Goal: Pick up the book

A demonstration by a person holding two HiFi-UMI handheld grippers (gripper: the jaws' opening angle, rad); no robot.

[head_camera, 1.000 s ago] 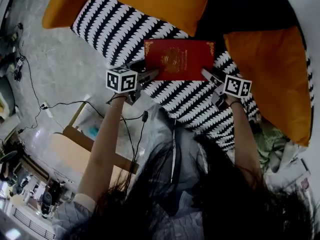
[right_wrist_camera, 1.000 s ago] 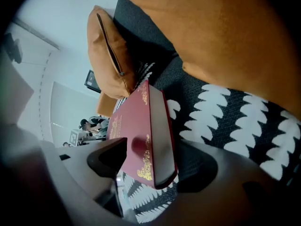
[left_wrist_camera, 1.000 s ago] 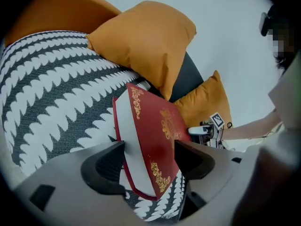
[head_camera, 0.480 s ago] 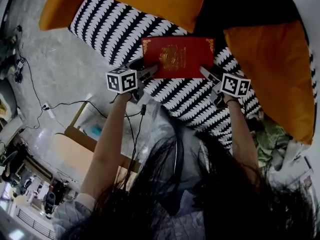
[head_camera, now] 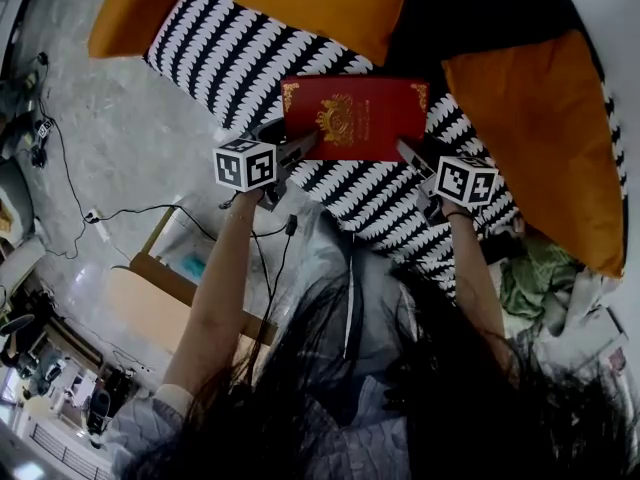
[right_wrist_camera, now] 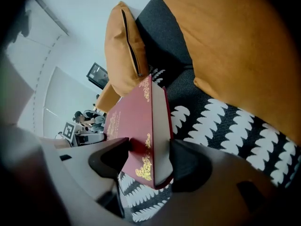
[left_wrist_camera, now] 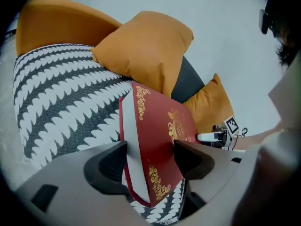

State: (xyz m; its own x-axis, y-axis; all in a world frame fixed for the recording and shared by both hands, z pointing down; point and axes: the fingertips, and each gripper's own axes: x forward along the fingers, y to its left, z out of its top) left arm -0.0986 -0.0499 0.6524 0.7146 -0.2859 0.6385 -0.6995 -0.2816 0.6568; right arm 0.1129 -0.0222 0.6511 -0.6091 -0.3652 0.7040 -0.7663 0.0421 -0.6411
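Book [head_camera: 355, 118] clamped at its two near corners, left tool [head_camera: 300, 147] and right tool [head_camera: 408, 152] each closed on it.

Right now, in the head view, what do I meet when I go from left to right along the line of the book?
From the left: floor → left hand-held gripper → book → right hand-held gripper → orange cushion.

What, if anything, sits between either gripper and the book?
Nothing visible. The left gripper and right gripper each have jaws shut on a near corner of the book, one jaw on the cover, one underneath. The cushions lie beside and behind it, not in between.
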